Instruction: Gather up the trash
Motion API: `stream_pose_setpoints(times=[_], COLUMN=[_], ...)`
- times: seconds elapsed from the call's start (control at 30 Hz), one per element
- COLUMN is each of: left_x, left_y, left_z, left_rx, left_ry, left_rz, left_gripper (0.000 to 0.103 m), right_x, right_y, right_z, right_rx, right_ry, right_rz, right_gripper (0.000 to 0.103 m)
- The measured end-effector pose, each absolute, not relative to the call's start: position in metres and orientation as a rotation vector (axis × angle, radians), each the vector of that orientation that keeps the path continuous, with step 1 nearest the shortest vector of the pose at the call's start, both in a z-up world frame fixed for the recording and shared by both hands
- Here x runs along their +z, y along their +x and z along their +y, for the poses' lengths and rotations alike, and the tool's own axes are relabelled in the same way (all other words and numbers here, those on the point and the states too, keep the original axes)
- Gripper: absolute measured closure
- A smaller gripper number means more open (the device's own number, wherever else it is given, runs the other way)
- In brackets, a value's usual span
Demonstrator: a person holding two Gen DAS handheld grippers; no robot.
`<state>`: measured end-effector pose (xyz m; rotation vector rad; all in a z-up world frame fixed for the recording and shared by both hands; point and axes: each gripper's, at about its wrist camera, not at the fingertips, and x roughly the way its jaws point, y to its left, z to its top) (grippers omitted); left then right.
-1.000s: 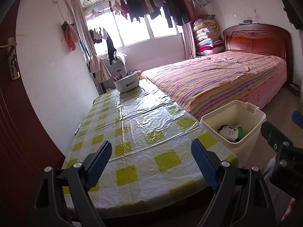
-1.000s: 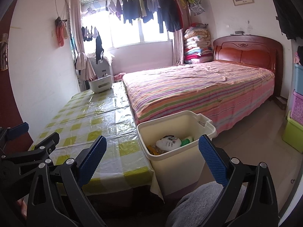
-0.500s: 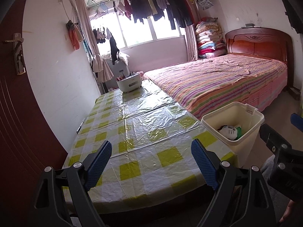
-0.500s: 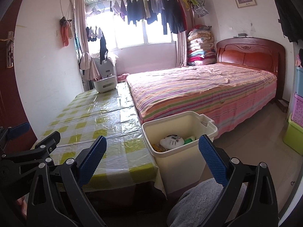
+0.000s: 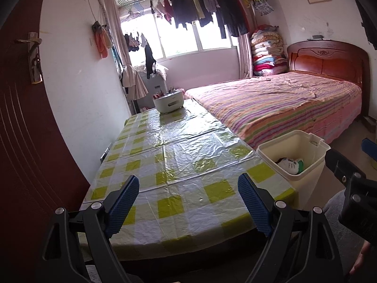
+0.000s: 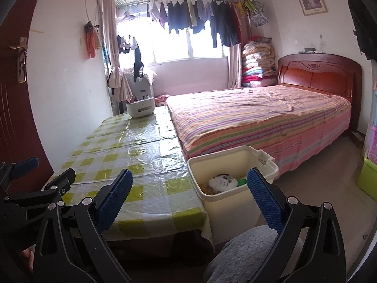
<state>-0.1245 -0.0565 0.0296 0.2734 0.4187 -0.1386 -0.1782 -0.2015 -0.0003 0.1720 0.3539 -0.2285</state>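
Note:
A cream plastic bin [image 6: 235, 207] [image 5: 304, 176] stands on the floor at the near right corner of the table. Inside lie a white crumpled piece with dark marks [image 6: 222, 181] [image 5: 288, 164], something green [image 6: 241, 182] and yellowish scraps. My left gripper [image 5: 188, 195] is open above the near end of the table, nothing between its blue pads. My right gripper [image 6: 189, 195] is open too, held back from the bin, empty. Each gripper shows at the edge of the other's view.
The table wears a yellow-and-white checked cloth under clear plastic [image 5: 179, 165]. A white caddy [image 5: 168, 101] stands at its far end. A striped bed [image 6: 259, 122] runs along the right, a dark red door [image 5: 21, 118] on the left. Coloured bins [image 6: 368, 176] line the right wall. A grey-clad knee [image 6: 247, 250] is below.
Both grippers have drawn back a little from the table and bin, so more of the room and the near table edge shows. Both stay open and empty.

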Motion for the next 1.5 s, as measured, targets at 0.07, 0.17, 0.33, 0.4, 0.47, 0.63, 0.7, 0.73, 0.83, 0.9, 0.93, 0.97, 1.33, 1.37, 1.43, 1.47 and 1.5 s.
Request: stream_pose_setpoints(times=[0.07, 0.17, 0.33, 0.4, 0.47, 0.63, 0.7, 0.73, 0.83, 0.9, 0.93, 0.97, 1.33, 1.37, 1.43, 1.47, 1.5], left_x=[0.030, 0.029, 0.022, 0.019, 0.016, 0.011, 0.010, 0.009, 0.007, 0.006, 0.007, 0.007, 0.014, 0.014, 0.014, 0.014, 0.013], left_y=[-0.123, -0.120, -0.111, -0.107, -0.103, -0.097, -0.095, -0.094, -0.093, -0.091, -0.090, -0.089, -0.073, -0.071, -0.067, -0.066, -0.065], left_z=[-0.054, -0.053, -0.059, -0.061, -0.064, -0.074, -0.078, -0.082, -0.089, -0.096, -0.098, -0.101, -0.121, -0.122, -0.124, -0.124, -0.126], left_rx=[-0.129, -0.122, -0.113, -0.110, -0.103, -0.090, -0.085, -0.084, -0.094, -0.106, -0.113, -0.118, -0.188, -0.192, -0.205, -0.212, -0.220], left_ry=[0.267, 0.263, 0.280, 0.284, 0.292, 0.316, 0.325, 0.332, 0.347, 0.358, 0.362, 0.365, 0.388, 0.387, 0.379, 0.377, 0.378], left_rz=[0.420, 0.434, 0.459, 0.471, 0.480, 0.501, 0.504, 0.508, 0.517, 0.519, 0.519, 0.519, 0.498, 0.501, 0.512, 0.515, 0.518], left_gripper=[0.020, 0.020, 0.020, 0.019, 0.020, 0.020, 0.020, 0.020, 0.019, 0.019, 0.019, 0.020, 0.019, 0.020, 0.019, 0.019, 0.019], right_x=[0.000, -0.006, -0.019, -0.022, -0.025, -0.030, -0.032, -0.034, -0.036, -0.036, -0.036, -0.036, -0.033, -0.034, -0.036, -0.037, -0.037], right_y=[-0.174, -0.164, -0.149, -0.145, -0.142, -0.136, -0.136, -0.136, -0.136, -0.137, -0.137, -0.136, -0.123, -0.123, -0.119, -0.118, -0.117], right_z=[-0.201, -0.203, -0.212, -0.217, -0.220, -0.232, -0.237, -0.239, -0.246, -0.252, -0.255, -0.257, -0.266, -0.266, -0.268, -0.269, -0.270], right_rx=[-0.214, -0.192, -0.170, -0.164, -0.160, -0.149, -0.147, -0.147, -0.159, -0.177, -0.185, -0.192, -0.259, -0.259, -0.263, -0.267, -0.269], right_ry=[0.172, 0.181, 0.200, 0.210, 0.223, 0.258, 0.272, 0.277, 0.285, 0.295, 0.302, 0.307, 0.308, 0.310, 0.311, 0.312, 0.314], right_rz=[0.355, 0.368, 0.394, 0.399, 0.402, 0.408, 0.410, 0.411, 0.415, 0.412, 0.413, 0.415, 0.435, 0.437, 0.444, 0.447, 0.448], right_gripper=[0.007, 0.007, 0.007, 0.007, 0.007, 0.007, 0.007, 0.007, 0.007, 0.007, 0.007, 0.007, 0.007, 0.007, 0.007, 0.007, 0.007])
